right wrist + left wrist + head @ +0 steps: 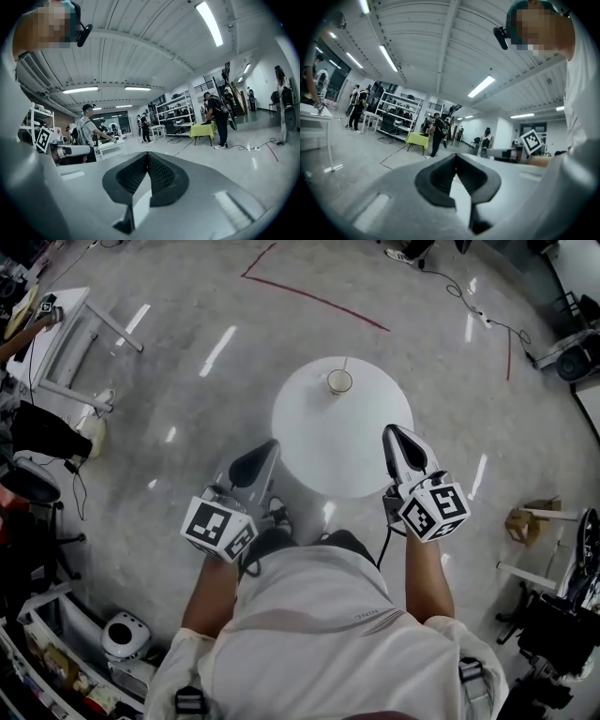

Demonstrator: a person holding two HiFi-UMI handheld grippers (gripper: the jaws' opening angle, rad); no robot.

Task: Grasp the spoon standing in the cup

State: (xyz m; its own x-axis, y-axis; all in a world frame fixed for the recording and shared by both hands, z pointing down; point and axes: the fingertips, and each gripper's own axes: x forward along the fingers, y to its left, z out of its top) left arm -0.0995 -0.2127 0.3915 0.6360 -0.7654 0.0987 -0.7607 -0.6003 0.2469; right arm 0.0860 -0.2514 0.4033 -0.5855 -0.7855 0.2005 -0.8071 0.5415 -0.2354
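Both my pairs of jaws are clenched tip to tip and hold nothing. The right gripper (147, 154) has its ribbed pads pressed together, and the left gripper (456, 157) meets at its tips the same way. In the head view they sit at lower centre, flanking the near edge of the round white table (328, 451). The cup (339, 382) stands near the table's far edge, at upper centre, with the spoon (344, 366) upright in it, well apart from either gripper. I judge the grasp not yet begun: I must reach across, open one pair, and close on the handle.
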